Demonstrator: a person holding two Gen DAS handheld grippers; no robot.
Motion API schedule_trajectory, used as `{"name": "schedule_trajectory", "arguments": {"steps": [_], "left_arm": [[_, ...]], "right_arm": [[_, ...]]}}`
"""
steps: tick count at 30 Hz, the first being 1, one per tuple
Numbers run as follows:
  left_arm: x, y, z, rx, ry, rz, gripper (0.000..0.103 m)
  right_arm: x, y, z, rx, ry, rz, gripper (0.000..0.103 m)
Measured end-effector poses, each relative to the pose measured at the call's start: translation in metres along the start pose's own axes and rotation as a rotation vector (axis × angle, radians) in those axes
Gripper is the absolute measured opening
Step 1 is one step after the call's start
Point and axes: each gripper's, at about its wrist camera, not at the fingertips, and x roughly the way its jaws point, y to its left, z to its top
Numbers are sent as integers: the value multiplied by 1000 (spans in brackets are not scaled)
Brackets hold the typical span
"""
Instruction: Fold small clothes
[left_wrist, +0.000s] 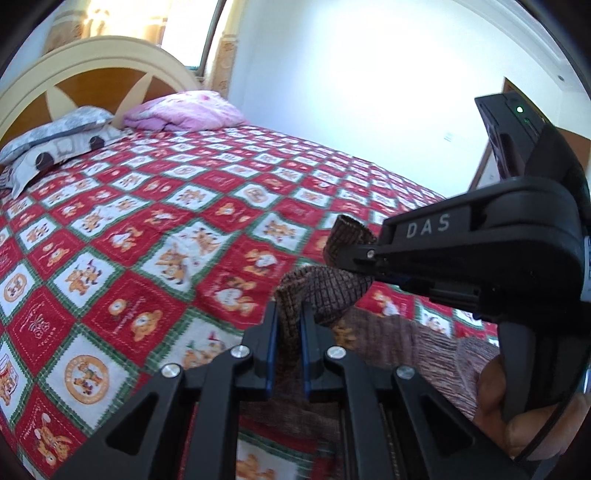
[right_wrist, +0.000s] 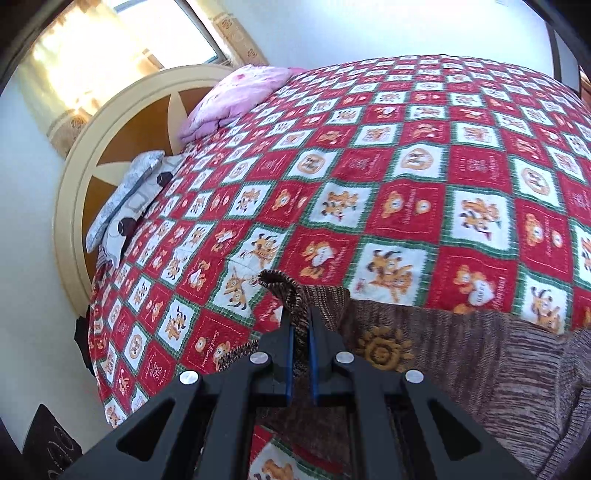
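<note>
Up close, the left hand-held gripper (left_wrist: 289, 314) is clamped on a fold of the brown knit garment (left_wrist: 413, 343), and the right hand-held gripper (right_wrist: 302, 317) pinches another edge of it. Its raised edge hangs between them, the rest draped over the bed (left_wrist: 155, 229) near its foot-end corner. Farther off, a pink pillow (left_wrist: 184, 110) lies against the headboard (left_wrist: 92, 77).

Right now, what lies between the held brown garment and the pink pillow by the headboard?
Only bare bedspread, red and white teddy-bear squares, lies between the brown knit garment and the pink pillow. Both wrist views show this stretch.
</note>
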Motion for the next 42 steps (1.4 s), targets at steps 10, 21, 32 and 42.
{"name": "schedule_trajectory", "arguments": {"steps": [10, 21, 32, 42], "left_arm": [[-12, -60, -20, 95, 3, -110, 11], [-3, -148, -63, 262, 56, -224, 11], [12, -197, -109, 385, 145, -250, 11], [-1, -208, -127, 454, 179, -308, 18]], "right_arm": [[-55, -64, -17, 86, -70, -10, 6], [-105, -164, -52, 212, -140, -49, 6], [-122, -237, -95, 284, -141, -58, 6], [-127, -262, -122, 313, -154, -117, 6]]}}
